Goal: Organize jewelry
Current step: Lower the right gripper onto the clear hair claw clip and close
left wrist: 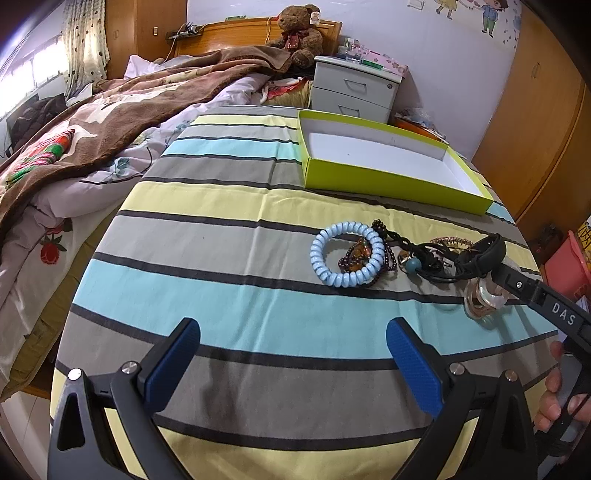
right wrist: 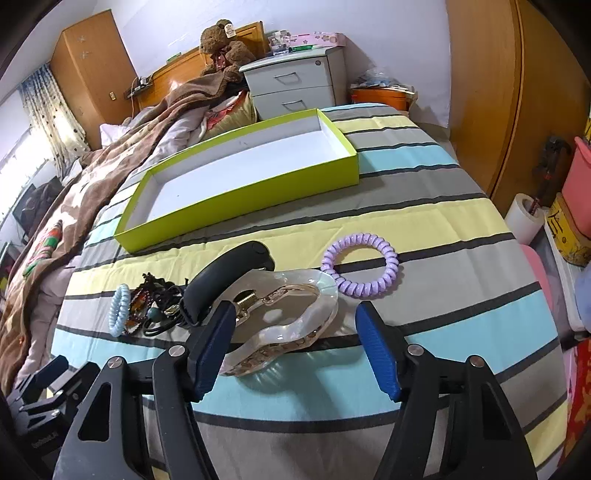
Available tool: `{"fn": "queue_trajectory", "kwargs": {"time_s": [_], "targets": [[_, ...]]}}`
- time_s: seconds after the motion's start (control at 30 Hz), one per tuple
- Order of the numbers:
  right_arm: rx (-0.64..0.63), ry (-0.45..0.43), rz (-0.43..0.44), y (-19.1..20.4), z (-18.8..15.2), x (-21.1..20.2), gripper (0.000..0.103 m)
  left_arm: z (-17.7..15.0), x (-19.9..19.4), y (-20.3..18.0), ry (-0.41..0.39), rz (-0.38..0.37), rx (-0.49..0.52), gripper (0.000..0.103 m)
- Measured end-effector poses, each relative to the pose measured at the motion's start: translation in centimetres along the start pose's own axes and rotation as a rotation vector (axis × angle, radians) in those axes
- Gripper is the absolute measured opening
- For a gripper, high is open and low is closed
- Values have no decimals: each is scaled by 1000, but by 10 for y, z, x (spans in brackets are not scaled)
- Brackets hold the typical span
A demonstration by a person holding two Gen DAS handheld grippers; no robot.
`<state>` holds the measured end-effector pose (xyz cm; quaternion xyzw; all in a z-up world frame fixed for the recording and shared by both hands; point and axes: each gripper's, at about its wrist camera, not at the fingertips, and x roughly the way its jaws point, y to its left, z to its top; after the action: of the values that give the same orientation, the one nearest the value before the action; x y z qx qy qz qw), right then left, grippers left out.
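Note:
An open lime-green box (right wrist: 236, 206) with a white inside stands at the far side of the striped cloth (right wrist: 424, 325). My right gripper (right wrist: 295, 310) is open around a clear hair claw (right wrist: 291, 321); its left pad is at the claw's side and its right pad stands clear. A black clip (right wrist: 225, 277) lies just behind the claw and a purple spiral tie (right wrist: 360, 266) to the right. A blue spiral tie (left wrist: 347, 254), dark bead bracelets (left wrist: 384, 258) and black cords (left wrist: 436, 266) form a pile. My left gripper (left wrist: 293, 328) is open over bare cloth, nearer than the pile.
A bed with a brown blanket (left wrist: 129, 110) borders the left side. A grey nightstand (left wrist: 354, 88) and a teddy bear (left wrist: 299, 33) stand behind the box (left wrist: 388, 181). On the right are a wooden wardrobe (right wrist: 480, 92), a pink bin (right wrist: 580, 184) and a white roll (right wrist: 524, 218).

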<state>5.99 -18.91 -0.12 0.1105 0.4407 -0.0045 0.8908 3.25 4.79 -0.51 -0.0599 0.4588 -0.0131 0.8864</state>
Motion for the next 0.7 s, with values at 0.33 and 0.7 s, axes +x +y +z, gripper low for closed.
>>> {"fn": "queue_trajectory", "kwargs": {"time_s": [0.33, 0.7], "targets": [[-25, -8, -24, -3, 4, -5, 31, 11, 10, 11, 62, -72, -46, 102], [-84, -18, -25, -18, 4, -24, 16, 20, 12, 10, 66, -96, -51, 98]]}}
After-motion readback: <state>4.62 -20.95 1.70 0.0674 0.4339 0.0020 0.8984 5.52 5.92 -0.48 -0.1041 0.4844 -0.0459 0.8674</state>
